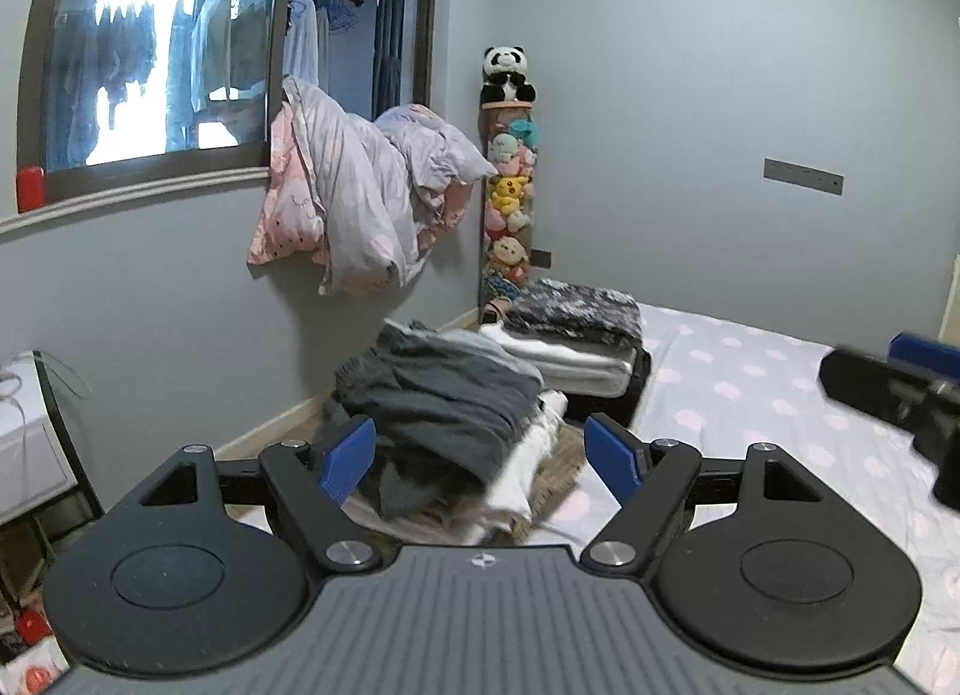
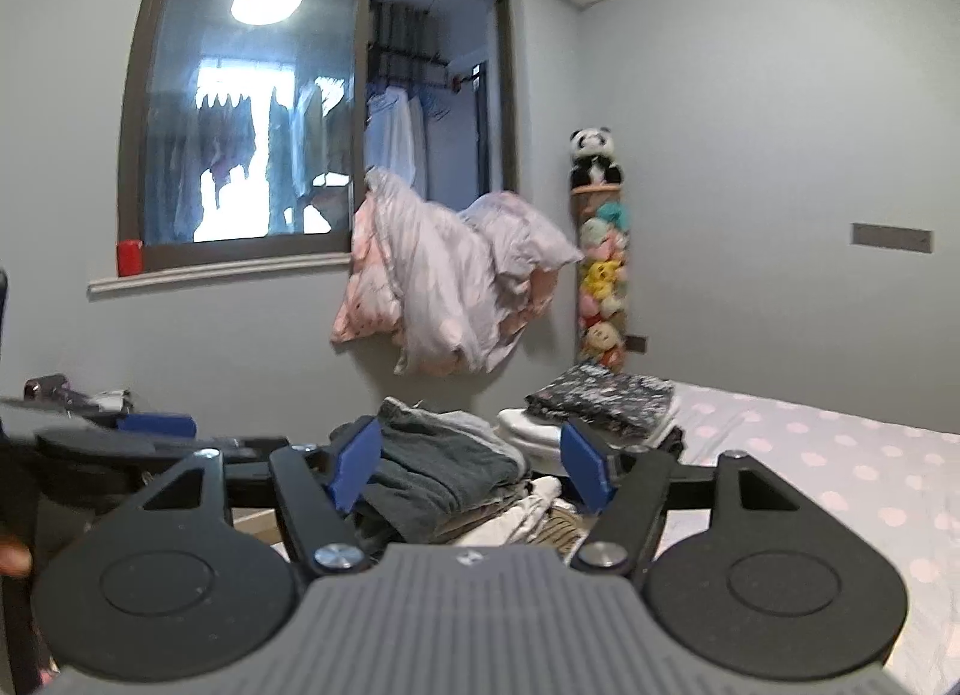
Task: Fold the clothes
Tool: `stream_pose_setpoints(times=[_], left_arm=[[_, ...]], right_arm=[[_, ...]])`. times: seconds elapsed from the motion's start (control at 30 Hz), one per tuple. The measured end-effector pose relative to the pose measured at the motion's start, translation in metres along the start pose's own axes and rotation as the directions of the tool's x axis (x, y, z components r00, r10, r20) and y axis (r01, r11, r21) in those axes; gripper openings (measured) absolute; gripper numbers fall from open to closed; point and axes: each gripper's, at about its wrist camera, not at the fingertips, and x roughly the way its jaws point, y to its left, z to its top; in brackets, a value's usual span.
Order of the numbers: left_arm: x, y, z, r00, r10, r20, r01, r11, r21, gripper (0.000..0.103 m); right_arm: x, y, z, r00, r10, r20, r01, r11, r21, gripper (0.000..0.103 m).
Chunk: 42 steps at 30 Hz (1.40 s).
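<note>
Left gripper point(image 1: 483, 458): up in the air, blue pads point(image 1: 348, 464) spread wide, nothing between them. Empty!
Right gripper point(image 2: 474, 470): same story, jaws wide apart, nothing held; it also shows at the right edge of the left view, blurred.
Clothes pile point(image 1: 438, 425): a loose heap at the near left corner of the bed, dark grey garment on top, white and striped pieces under it. It sits beyond the left gripper's pads, seen through the gap, not touched.
Same pile, right view point(image 2: 444, 479): again framed between the open pads, grey on top, pale layers spilling toward the camera.
Folded stack point(image 1: 570, 335): just behind the pile, against the wall corner; a dark mottled piece on top of neat white ones.
Bed point(image 1: 780, 395): pale sheet with pink dots, bare across the right side.
Quilt point(image 1: 360, 197): pink and lilac, bunched up and hanging over the window sill, above the pile.
Window point(image 1: 162, 41): dark frame, one pane slid open, laundry hanging on a rail beyond.
Red cup point(image 1: 30, 188): on the sill at the left end.
Toy column point(image 1: 510, 203): tall tube of plush toys in the corner, a panda point(image 1: 507, 74) sitting on top.
Person: a fingertip shows at the left edge of the right view, blurred.
</note>
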Motion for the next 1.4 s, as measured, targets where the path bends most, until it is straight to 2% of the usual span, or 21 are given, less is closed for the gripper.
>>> stream_pose_setpoints(times=[0.13,0.3,0.6,0.83,0.87,1.07,1.4], left_arm=[[-0.012,-0.013,-0.02,1.0,0.0,0.008,0.0,1.0,-0.017,0.091],[-0.02,-0.029,-0.04,1.0,-0.006,-0.015,0.005,0.999,-0.045,0.091],[-0.025,-0.051,-0.082,0.997,-0.022,-0.077,0.021,1.0,-0.01,0.091],[-0.023,-0.071,-0.116,0.989,-0.057,-0.139,0.059,0.998,0.011,0.09],[-0.022,-0.074,-0.119,0.988,-0.046,-0.146,0.049,0.999,0.021,0.09],[-0.021,-0.074,-0.123,0.987,-0.047,-0.153,0.052,0.998,0.028,0.09],[-0.022,-0.069,-0.122,0.988,-0.039,-0.148,0.04,0.999,0.005,0.09]], right_arm=[[-0.032,0.001,-0.011,0.999,-0.038,0.033,0.037,0.999,0.023,0.073],[-0.053,0.001,-0.033,0.996,-0.086,0.018,0.085,0.996,0.036,0.074],[-0.064,-0.016,-0.079,0.976,-0.186,-0.109,0.197,0.975,0.101,0.075],[-0.066,-0.024,-0.105,0.959,-0.213,-0.188,0.235,0.967,0.1,0.077],[-0.065,-0.025,-0.109,0.956,-0.216,-0.199,0.239,0.966,0.1,0.077],[-0.059,-0.032,-0.12,0.947,-0.214,-0.239,0.25,0.959,0.131,0.077],[-0.062,-0.021,-0.118,0.949,-0.247,-0.196,0.27,0.958,0.1,0.08]])
